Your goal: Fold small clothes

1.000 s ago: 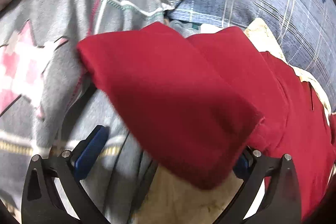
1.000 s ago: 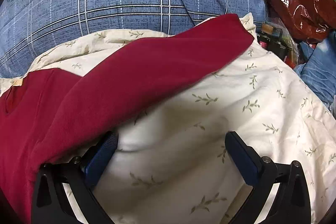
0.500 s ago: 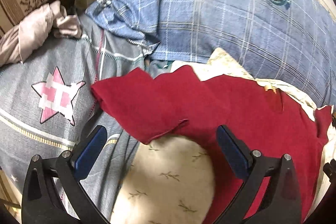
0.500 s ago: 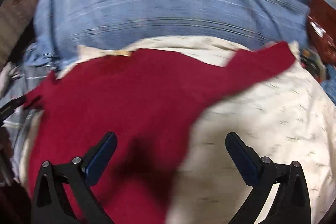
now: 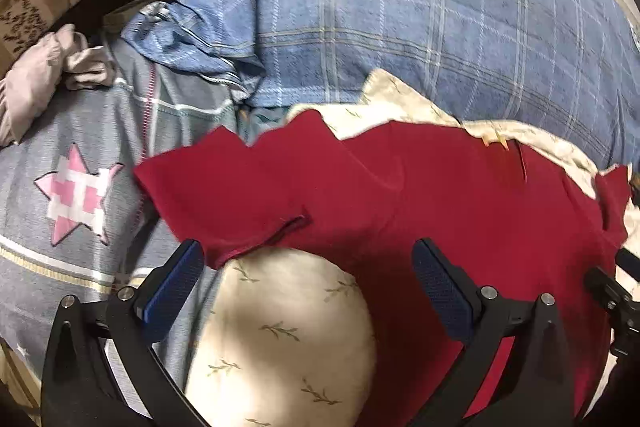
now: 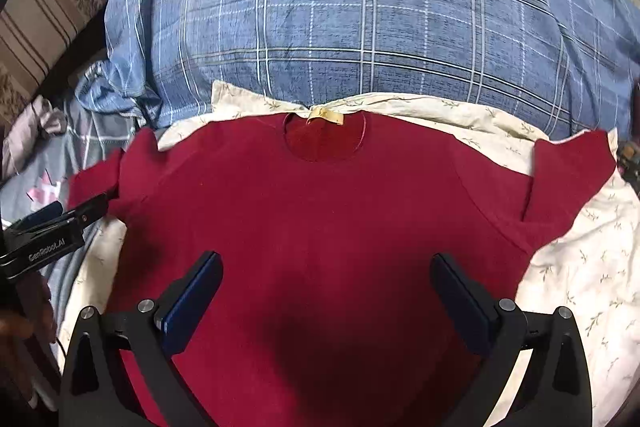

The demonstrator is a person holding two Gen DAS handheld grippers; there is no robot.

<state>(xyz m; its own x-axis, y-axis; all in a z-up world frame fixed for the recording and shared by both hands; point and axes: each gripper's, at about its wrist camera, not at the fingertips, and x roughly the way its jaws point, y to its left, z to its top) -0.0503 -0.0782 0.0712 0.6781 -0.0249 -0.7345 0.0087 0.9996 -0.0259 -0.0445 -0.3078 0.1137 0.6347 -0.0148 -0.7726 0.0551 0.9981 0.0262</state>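
Red shirt (image 6: 320,219) now spread flat.

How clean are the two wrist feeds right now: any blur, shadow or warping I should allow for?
Left wrist view: heavy fisheye curve, dark corners, and the star-print bedding is slightly smeared; a shadow crosses the cream leaf-print cloth. Right wrist view: the red T-shirt is sharp, with a dark shadow patch low on it, between the open right gripper fingers.
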